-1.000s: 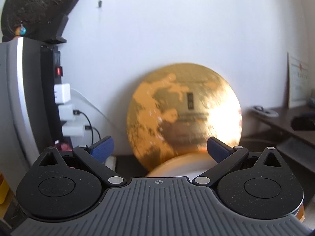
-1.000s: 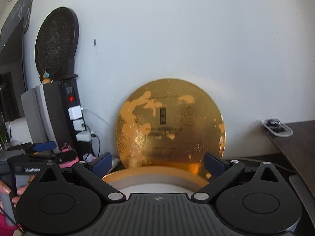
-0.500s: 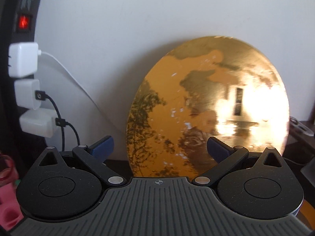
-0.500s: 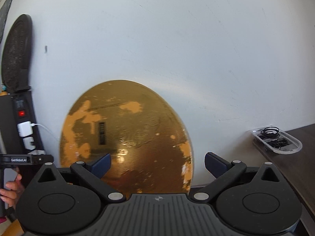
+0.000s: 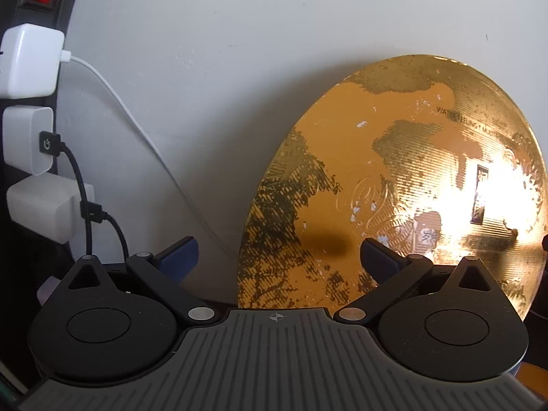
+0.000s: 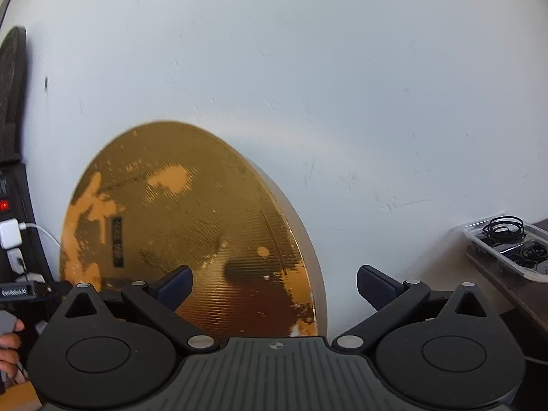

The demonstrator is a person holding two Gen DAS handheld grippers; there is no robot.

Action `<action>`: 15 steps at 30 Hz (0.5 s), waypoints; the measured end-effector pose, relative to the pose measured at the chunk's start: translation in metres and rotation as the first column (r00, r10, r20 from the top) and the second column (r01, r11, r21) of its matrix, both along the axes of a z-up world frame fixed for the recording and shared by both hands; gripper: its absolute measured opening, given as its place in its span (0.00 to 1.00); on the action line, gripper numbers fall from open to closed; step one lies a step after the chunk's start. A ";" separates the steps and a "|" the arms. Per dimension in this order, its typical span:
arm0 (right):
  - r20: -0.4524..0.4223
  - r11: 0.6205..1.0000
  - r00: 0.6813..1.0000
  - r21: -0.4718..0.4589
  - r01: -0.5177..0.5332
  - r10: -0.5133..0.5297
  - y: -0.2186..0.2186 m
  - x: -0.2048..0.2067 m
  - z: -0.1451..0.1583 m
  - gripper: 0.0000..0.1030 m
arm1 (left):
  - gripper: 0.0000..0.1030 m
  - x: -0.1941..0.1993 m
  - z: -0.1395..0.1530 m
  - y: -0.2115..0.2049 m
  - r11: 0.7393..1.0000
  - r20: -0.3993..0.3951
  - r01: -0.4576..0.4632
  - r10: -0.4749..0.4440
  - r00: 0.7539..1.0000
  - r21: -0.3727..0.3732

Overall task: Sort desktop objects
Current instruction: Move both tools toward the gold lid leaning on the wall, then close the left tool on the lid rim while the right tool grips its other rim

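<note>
Against wall: gold disc (image 5: 394,185) upright; both tools (image 5: 277,257) (image 6: 272,284) agape, empty.

The gold disc's (image 5: 394,188) lower edge hides behind the left tool (image 5: 279,257).

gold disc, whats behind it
The gold disc stands on edge, tilted back against the white wall. A white cable from the chargers runs down toward its left edge. Whatever sits directly behind the disc is covered.
</note>
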State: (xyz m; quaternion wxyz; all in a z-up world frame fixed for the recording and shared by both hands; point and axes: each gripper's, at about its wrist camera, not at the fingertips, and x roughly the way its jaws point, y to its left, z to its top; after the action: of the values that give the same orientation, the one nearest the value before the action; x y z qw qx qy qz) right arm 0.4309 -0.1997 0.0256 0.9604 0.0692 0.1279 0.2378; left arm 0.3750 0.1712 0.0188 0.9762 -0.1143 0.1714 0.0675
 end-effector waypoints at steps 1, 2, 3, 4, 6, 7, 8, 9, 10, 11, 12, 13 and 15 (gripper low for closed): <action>-0.011 1.000 1.000 -0.011 -0.009 0.009 0.002 0.004 -0.001 1.00 | 1.00 0.002 -0.002 0.001 1.000 0.000 0.005 -0.005 1.000 -0.012; -0.020 1.000 1.000 -0.014 -0.019 0.019 0.004 0.007 -0.002 1.00 | 1.00 0.003 -0.004 0.002 1.000 0.000 0.010 -0.010 1.000 -0.024; -0.029 0.999 0.999 -0.017 -0.028 0.028 0.006 0.011 -0.004 1.00 | 1.00 0.005 -0.006 0.003 0.999 0.001 0.014 -0.014 1.000 -0.038; -0.037 0.999 0.999 -0.020 -0.037 0.036 0.007 0.014 -0.005 1.00 | 1.00 0.007 -0.009 0.004 0.999 0.002 0.016 -0.016 1.000 -0.050; -0.037 0.999 0.998 -0.009 -0.054 0.053 0.008 0.018 -0.006 1.00 | 1.00 0.008 -0.012 0.005 0.997 0.008 0.022 -0.022 1.000 -0.074; -0.037 0.998 0.997 0.002 -0.065 0.065 0.008 0.019 -0.007 1.00 | 1.00 0.008 -0.014 0.006 0.996 0.012 0.025 -0.024 1.000 -0.084; -0.042 0.997 0.996 0.020 -0.077 0.078 0.007 0.021 -0.007 1.00 | 1.00 0.008 -0.016 0.006 0.995 0.013 0.029 -0.028 1.000 -0.092; -0.055 0.995 0.994 0.042 -0.095 0.097 0.006 0.025 -0.009 1.00 | 1.00 0.009 -0.018 0.005 0.994 0.011 0.041 -0.041 0.999 -0.105; -0.068 0.992 0.991 0.065 -0.111 0.115 0.005 0.029 -0.011 1.00 | 1.00 0.012 -0.021 0.005 0.991 0.000 0.064 -0.065 0.998 -0.122; -0.080 0.989 0.988 0.088 -0.123 0.130 0.004 0.033 -0.013 1.00 | 1.00 0.014 -0.023 0.004 0.987 -0.009 0.085 -0.087 0.996 -0.136; -0.075 0.987 0.988 0.102 -0.125 0.133 0.003 0.034 -0.015 1.00 | 1.00 0.015 -0.025 0.002 0.984 -0.012 0.103 -0.106 0.994 -0.144; -0.068 0.986 0.988 0.105 -0.128 0.136 0.003 0.036 -0.016 1.00 | 1.00 0.017 -0.027 -0.001 0.982 -0.014 0.116 -0.119 0.993 -0.146; -0.060 0.986 0.989 0.108 -0.127 0.134 0.003 0.037 -0.017 1.00 | 1.00 0.017 -0.028 -0.006 0.986 -0.015 0.115 -0.118 0.993 -0.122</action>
State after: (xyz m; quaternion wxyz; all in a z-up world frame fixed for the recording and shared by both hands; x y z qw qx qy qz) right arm 0.4677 -0.1963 0.0081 0.9330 0.1184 0.1516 0.3041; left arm 0.3916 0.1647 -0.0091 0.9679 -0.1620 0.1924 0.0013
